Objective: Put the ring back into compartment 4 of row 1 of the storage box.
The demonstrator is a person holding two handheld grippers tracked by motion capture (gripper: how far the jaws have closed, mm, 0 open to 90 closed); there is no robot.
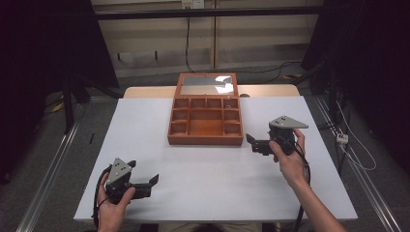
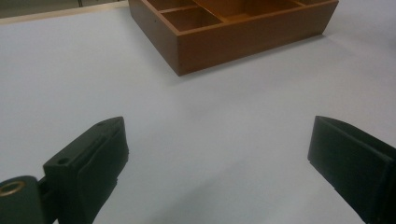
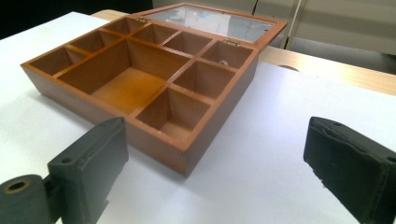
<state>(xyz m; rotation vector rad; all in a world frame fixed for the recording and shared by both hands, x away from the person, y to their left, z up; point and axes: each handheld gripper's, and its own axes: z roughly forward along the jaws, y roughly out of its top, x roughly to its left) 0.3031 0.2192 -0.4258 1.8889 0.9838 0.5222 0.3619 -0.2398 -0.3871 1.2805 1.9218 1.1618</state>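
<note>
Gaping wide and empty, left hand-held gripper (image 1: 153,180), right hand-held gripper (image 1: 250,139) beside wooden box (image 1: 205,140)

Bare table (image 1: 203,179) lies open everywhere except where the wooden box (image 1: 205,126) stands.

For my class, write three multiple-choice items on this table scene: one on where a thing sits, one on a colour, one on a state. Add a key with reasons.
1. Where is the wooden box on the white table?
A. at the near left corner
B. toward the far edge, about midway across
C. hanging off the right edge

2. What colour is the box?
A. reddish brown
B. blue
C. yellow

3. How does the box's lid stand?
A. shut
B. taken off and laid on the table
C. open, swung back on its hinges

Key: 1 B, the high view shows it there, between the left hand-held gripper and the right hand-held gripper. 2 A, every view shows that wood tone. 3 C, the compartments lie bare.
</note>
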